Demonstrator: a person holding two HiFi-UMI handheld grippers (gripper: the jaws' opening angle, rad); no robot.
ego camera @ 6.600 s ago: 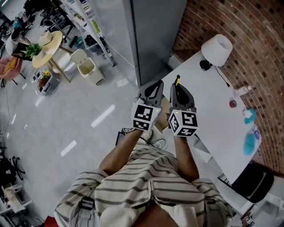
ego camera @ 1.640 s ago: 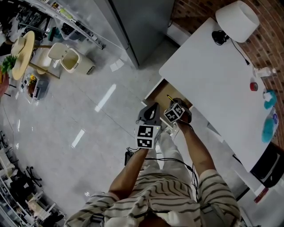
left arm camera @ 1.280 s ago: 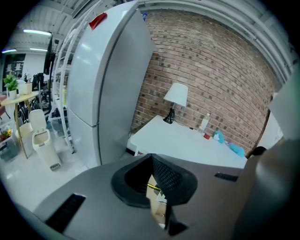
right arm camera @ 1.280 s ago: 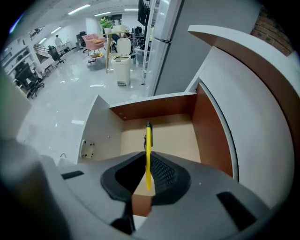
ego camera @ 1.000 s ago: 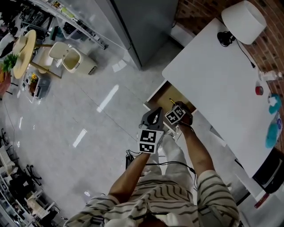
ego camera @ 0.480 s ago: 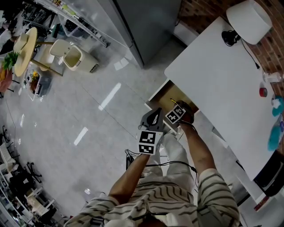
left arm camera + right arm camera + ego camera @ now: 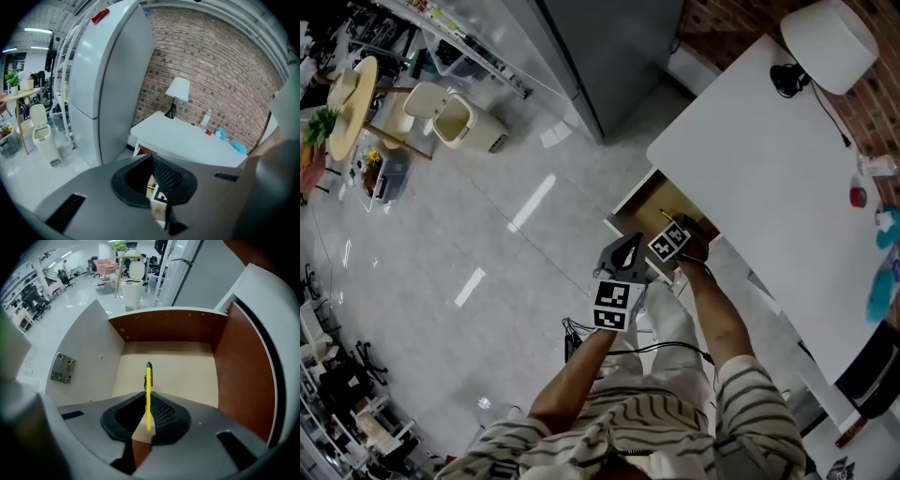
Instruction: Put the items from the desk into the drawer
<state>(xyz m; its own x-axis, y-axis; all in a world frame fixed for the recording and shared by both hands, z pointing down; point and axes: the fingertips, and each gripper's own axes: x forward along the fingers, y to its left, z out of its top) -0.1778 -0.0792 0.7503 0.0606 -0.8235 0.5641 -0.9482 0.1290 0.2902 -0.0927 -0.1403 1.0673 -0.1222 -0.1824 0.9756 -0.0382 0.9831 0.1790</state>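
The right gripper (image 7: 148,401) is clenched on a slim yellow tool (image 7: 148,390) (a pen or a cutter, I cannot tell which), the pads pinching its lower half while the black-tipped end sticks out past them. Its long axis runs along the gripper's own pointing line, steeply down into the open drawer (image 7: 164,326). The tip hangs over the middle of the pale floor, well clear of the brown side wall on the right and the far wall; it does not appear to touch the bottom yet.

In the head view the drawer (image 7: 639,199) stands pulled out from the near left edge of the white desk (image 7: 750,159), with the right gripper (image 7: 677,240) above it. The left gripper (image 7: 623,255) hovers just beside it on the left, outside the drawer; its jaws are pressed together with nothing in them (image 7: 152,164).

So the tool is already over its goal and only the right hand has a part. Let go upright, it would likely topple, so leaning it flatter and lower before opening seems the safer move
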